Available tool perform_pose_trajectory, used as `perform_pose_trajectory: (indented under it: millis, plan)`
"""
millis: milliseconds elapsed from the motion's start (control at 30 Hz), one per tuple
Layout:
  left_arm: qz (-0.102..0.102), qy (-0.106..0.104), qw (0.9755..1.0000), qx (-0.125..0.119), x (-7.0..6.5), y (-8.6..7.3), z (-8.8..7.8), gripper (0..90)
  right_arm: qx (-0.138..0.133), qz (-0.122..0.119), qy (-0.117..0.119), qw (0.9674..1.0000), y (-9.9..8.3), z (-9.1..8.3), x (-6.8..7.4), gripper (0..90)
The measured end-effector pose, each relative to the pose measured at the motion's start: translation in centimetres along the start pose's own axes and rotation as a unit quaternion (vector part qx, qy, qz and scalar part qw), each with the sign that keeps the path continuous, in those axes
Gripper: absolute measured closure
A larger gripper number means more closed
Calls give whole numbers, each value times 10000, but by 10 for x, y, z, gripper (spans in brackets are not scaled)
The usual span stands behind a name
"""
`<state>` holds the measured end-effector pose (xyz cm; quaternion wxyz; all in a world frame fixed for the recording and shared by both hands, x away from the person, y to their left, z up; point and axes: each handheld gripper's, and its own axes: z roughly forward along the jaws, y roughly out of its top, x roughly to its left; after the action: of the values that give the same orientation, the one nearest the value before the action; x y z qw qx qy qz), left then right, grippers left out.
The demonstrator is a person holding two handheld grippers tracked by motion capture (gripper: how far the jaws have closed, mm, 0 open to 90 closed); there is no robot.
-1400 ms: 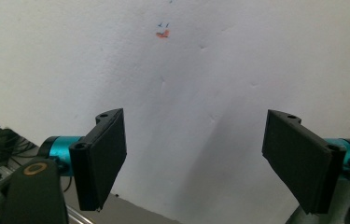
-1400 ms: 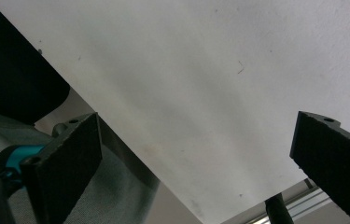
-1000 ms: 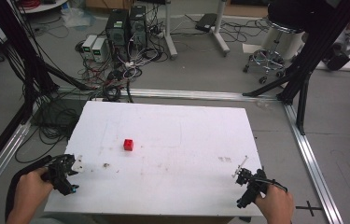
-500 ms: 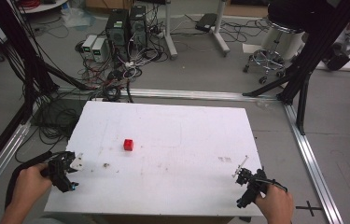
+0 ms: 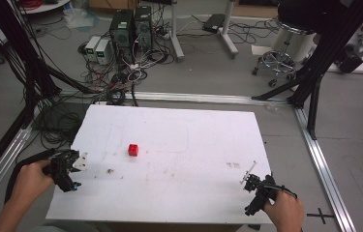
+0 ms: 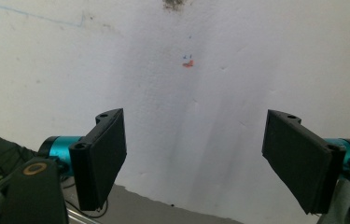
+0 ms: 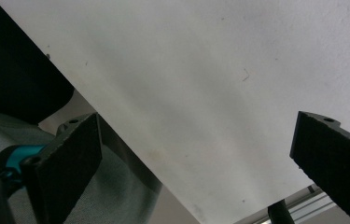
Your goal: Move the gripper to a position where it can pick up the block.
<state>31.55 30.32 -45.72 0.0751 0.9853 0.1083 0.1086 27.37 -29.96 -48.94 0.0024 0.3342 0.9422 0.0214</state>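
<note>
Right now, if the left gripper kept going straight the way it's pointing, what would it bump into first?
Probably just the white table. The left gripper has its jaws wide open and looks down at the bare tabletop, with small blue and orange marks and a dark smudge ahead. Nothing stands between the jaws, though depth is hard to judge.

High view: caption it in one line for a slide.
Two hand-held grippers, left and right, sit open at the near corners of a white table, a small red cube lying untouched between them.

The left gripper (image 5: 68,169) is at the left edge of the table (image 5: 179,130), the right gripper (image 5: 259,191) at its near right corner; both have jaws wide apart.
</note>
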Motion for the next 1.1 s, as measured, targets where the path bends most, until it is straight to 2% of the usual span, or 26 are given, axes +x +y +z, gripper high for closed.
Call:
perform_pose_trajectory:
  millis: [67,133,200,300,433,1100]
  plan:
    - [64,-19,10000,-25,4,3,-2,221,-4,14,4,10000,1,-1,1,17]
    - [248,18,9997,-23,9,7,-4,221,-12,-13,-2,10000,1,-1,1,16]
    - [331,-11,9995,4,13,11,-5,221,-13,-43,-13,10000,2,-1,1,16]
    - [372,-14,9993,-33,16,14,-5,221,14,-42,6,10000,3,-1,2,16]
    - [526,-36,9986,-27,24,22,-7,221,-3,-48,7,10000,3,-1,1,16]
    - [894,-112,9959,-31,53,50,-12,221,-15,-20,74,10000,2,1,0,16]
